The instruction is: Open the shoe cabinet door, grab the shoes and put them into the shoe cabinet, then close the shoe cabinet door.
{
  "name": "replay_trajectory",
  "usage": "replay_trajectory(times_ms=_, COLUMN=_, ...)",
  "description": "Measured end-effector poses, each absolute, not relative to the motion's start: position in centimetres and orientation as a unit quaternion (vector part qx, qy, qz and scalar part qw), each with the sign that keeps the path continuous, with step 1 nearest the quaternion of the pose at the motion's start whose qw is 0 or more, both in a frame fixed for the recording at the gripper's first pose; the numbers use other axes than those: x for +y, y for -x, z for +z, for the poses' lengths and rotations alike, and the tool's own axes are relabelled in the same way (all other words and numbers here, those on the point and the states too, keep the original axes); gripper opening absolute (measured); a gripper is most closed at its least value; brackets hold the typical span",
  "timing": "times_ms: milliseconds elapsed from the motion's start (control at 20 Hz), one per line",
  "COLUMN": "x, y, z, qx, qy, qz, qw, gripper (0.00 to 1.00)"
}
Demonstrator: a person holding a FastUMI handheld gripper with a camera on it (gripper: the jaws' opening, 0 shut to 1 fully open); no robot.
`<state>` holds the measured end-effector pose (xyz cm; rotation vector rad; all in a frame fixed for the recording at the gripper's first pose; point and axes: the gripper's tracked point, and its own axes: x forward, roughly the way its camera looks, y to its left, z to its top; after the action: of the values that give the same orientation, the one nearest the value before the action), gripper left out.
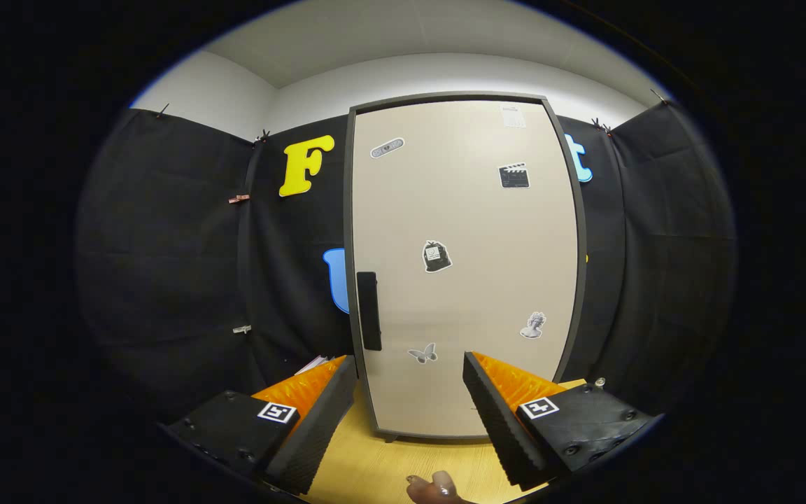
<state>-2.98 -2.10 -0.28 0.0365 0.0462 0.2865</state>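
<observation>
While the shoe cabinet door [464, 266] stands shut just ahead on the bench [368, 472], with the hand-held gripper [410, 395] spread wide and empty, any pull should take the dark handle [369, 311] at its left edge squarely.

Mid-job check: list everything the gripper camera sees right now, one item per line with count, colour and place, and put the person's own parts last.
shoe cabinet: one, dark grey frame, standing on the floor straight ahead of the fingers
cabinet door: one, beige, closed
door handle: one, black, upright bar at the door's left edge, beyond the left finger
stickers: six, mostly black, white and grey, scattered over the door
floor: light wood, under the cabinet and between the fingers
clips: a few small ones, on the black cloth wall left of the cabinet
gripper: one, open, fingers apart and holding nothing, aimed at the door's lower part
hand: one, fingertips just below the fingers
</observation>
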Motion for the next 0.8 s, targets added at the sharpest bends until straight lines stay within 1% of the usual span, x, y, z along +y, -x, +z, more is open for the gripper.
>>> replay_trajectory(times_ms=800, x=-2.41, y=2.53, z=-0.51, qx=0.028, qy=-0.023, qz=0.148, qw=0.988, gripper=0.99)
